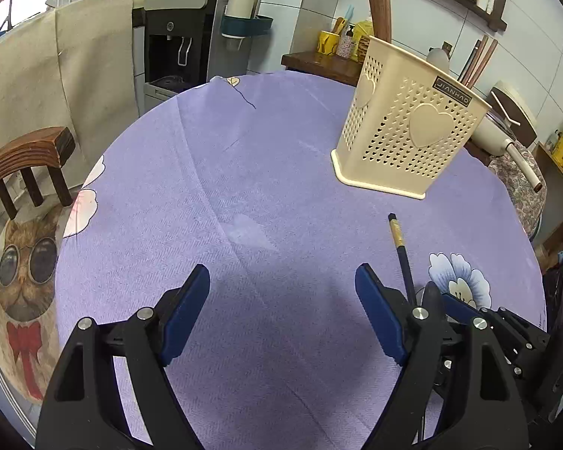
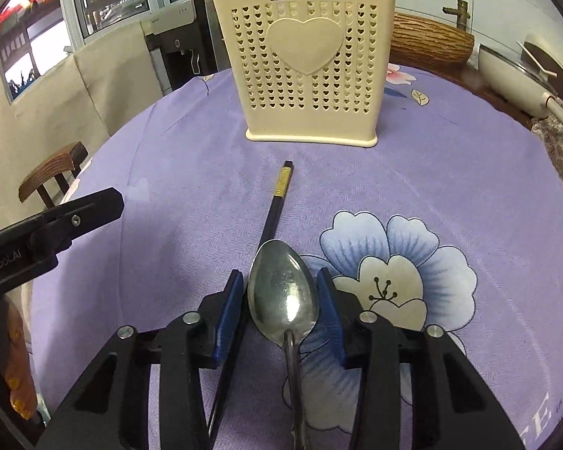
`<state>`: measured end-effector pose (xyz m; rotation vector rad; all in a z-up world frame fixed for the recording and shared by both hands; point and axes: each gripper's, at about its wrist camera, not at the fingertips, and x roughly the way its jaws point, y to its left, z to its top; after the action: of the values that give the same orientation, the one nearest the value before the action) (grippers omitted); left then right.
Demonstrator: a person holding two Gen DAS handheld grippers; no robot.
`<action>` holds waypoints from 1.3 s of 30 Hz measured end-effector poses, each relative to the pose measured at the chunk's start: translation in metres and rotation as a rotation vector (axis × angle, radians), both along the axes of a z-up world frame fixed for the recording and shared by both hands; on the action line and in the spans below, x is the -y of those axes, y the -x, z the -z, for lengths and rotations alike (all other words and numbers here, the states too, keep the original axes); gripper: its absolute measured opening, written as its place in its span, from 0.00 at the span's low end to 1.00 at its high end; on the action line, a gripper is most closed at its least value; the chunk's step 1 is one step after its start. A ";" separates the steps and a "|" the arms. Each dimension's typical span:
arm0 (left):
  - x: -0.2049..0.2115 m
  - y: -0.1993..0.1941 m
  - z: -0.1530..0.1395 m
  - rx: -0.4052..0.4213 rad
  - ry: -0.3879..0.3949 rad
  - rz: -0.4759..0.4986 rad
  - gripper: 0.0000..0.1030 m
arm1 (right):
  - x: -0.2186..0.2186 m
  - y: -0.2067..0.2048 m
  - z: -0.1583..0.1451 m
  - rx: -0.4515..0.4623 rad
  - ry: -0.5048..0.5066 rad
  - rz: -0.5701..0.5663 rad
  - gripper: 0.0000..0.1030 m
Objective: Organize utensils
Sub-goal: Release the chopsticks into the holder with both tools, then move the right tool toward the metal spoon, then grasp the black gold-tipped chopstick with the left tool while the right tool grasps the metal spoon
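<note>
I see the metal spoon (image 2: 283, 292) pinched bowl-forward between my right gripper (image 2: 281, 303) pads, a black chopstick (image 2: 277, 202) on the purple cloth (image 2: 450, 172) toward 12 o'clock, the cream holder (image 2: 307, 71) beyond. My left gripper (image 1: 281, 300) hangs spread, empty.
</note>
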<state>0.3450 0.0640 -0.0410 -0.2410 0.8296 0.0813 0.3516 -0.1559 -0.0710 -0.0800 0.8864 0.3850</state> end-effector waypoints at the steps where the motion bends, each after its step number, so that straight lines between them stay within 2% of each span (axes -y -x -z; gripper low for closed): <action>1: 0.000 0.000 0.000 -0.002 -0.001 -0.001 0.77 | 0.000 0.000 0.000 0.002 0.001 0.000 0.36; 7: 0.009 0.000 0.001 -0.006 -0.006 0.022 0.77 | 0.006 -0.001 -0.003 -0.005 -0.042 0.014 0.36; 13: 0.022 -0.004 0.002 -0.020 -0.002 0.065 0.75 | 0.033 0.001 -0.022 0.034 -0.124 0.095 0.36; 19: 0.055 -0.025 -0.002 -0.046 0.006 0.188 0.53 | 0.053 0.006 -0.038 0.083 -0.150 0.154 0.36; 23: 0.080 -0.049 0.004 -0.088 0.020 0.248 0.43 | 0.061 0.009 -0.043 0.106 -0.155 0.178 0.36; 25: 0.088 -0.060 0.010 -0.116 0.008 0.256 0.33 | 0.066 0.009 -0.045 0.111 -0.161 0.193 0.36; 28: 0.101 -0.072 0.017 -0.131 -0.017 0.260 0.24 | 0.073 0.011 -0.047 0.121 -0.161 0.207 0.36; 33: 0.116 -0.083 0.026 -0.147 -0.044 0.275 0.17 | 0.081 0.011 -0.048 0.128 -0.168 0.225 0.36; 39: 0.123 -0.089 0.028 -0.127 -0.070 0.256 0.14 | 0.083 0.011 -0.048 0.126 -0.173 0.225 0.36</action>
<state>0.4335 -0.0592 -0.0687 -0.0623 0.9757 -0.1156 0.3406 -0.2385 -0.0226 0.1524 0.7261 0.2421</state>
